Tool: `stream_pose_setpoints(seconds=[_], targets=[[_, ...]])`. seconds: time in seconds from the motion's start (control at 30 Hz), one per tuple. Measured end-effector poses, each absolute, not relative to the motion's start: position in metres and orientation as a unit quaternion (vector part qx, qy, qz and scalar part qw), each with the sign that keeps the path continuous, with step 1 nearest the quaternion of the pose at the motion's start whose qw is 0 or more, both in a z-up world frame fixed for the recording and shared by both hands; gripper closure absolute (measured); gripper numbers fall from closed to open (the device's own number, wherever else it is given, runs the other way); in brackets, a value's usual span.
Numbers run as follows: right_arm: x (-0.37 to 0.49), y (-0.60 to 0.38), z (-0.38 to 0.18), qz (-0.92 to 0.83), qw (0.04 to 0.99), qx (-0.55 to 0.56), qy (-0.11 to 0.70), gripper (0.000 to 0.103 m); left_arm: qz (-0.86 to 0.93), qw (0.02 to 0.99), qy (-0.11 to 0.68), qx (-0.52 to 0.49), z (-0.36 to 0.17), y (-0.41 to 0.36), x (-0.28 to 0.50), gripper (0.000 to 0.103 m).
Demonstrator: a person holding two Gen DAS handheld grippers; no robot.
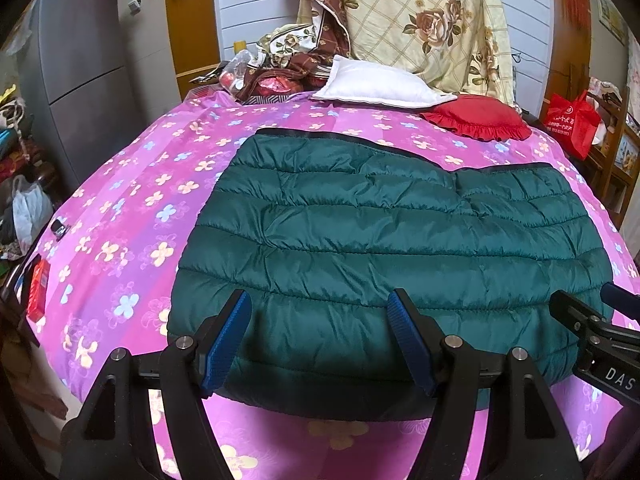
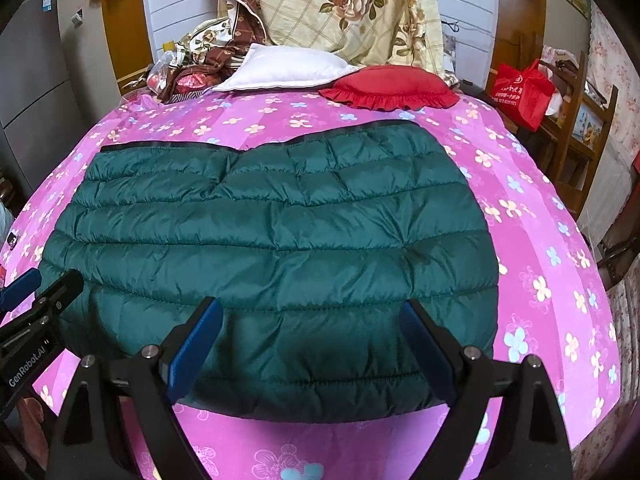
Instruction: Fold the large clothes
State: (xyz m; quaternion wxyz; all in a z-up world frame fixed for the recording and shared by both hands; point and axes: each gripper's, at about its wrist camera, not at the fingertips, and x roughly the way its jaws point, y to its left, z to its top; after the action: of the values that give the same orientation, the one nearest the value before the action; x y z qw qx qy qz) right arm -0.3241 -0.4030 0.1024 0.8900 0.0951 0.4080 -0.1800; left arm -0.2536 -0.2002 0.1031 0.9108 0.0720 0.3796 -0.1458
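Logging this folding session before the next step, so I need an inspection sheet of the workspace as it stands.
Surface: bed with pink floral sheet, smooth.
Job's things: green quilted jacket, lying flat, already folded into a compact block.
Clutter: white pillow, red ruffled cushion, floral quilt at the head end.
Grippers: left gripper and right gripper open, at the jacket's near edge, holding nothing.
Cables: nothing seen.
Surroundings: grey refrigerator, red bag.

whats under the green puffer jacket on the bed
The green puffer jacket lies flat on the pink flowered bedsheet, which shows all around it. Anything tucked between jacket and sheet is covered and cannot be seen.
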Motion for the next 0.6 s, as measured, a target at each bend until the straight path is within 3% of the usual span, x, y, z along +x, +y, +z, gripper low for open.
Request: stream_pose_setpoints(seconds=[0.6], targets=[[-0.3165, -0.4103, 0.0958, -0.176, 0.887, 0.104, 0.415, 0.011, -0.157, 0.908, 0.385, 0.057, 0.0982, -0.1997, -0.2439, 0.052]])
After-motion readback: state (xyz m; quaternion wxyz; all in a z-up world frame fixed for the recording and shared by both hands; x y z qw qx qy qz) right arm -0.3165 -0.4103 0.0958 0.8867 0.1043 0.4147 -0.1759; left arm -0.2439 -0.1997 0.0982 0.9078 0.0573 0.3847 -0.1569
